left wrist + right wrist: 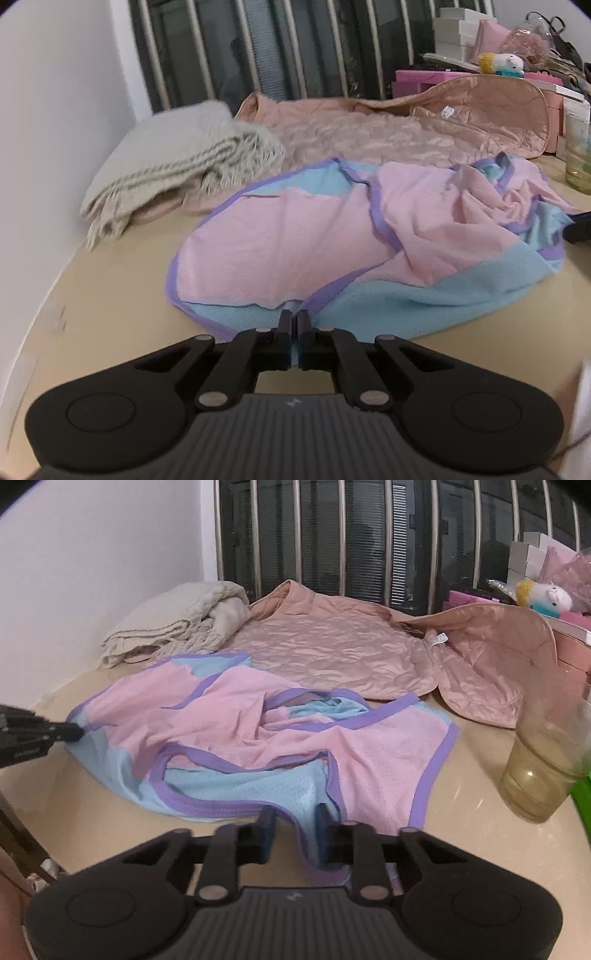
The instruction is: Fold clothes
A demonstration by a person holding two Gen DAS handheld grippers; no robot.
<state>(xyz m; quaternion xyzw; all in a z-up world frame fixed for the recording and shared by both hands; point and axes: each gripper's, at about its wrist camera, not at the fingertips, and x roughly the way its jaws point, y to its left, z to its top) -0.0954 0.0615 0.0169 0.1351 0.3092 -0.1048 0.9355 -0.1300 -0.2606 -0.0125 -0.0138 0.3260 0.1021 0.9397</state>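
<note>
A pink, light-blue and purple-trimmed mesh garment (295, 240) lies crumpled on the beige table (110, 277). My left gripper (294, 321) is shut on its near blue hem, with a strip of cloth pinched between the pads. In the right wrist view the same garment (240, 720) spreads across the middle, and the left gripper (75, 733) bites its left edge. My right gripper (295, 814) holds a bunch of blue and pink cloth at the near edge; the cloth fills the narrow gap between its fingers. Its dark tip (580, 229) shows at the garment's right side.
A folded beige knitted blanket (177, 158) and a spread pink quilted jacket (406, 129) lie behind the garment. A glass cup (543, 768) stands close on the right. Boxes and a plush toy (506, 62) crowd the far right; a barred window and white wall stand behind.
</note>
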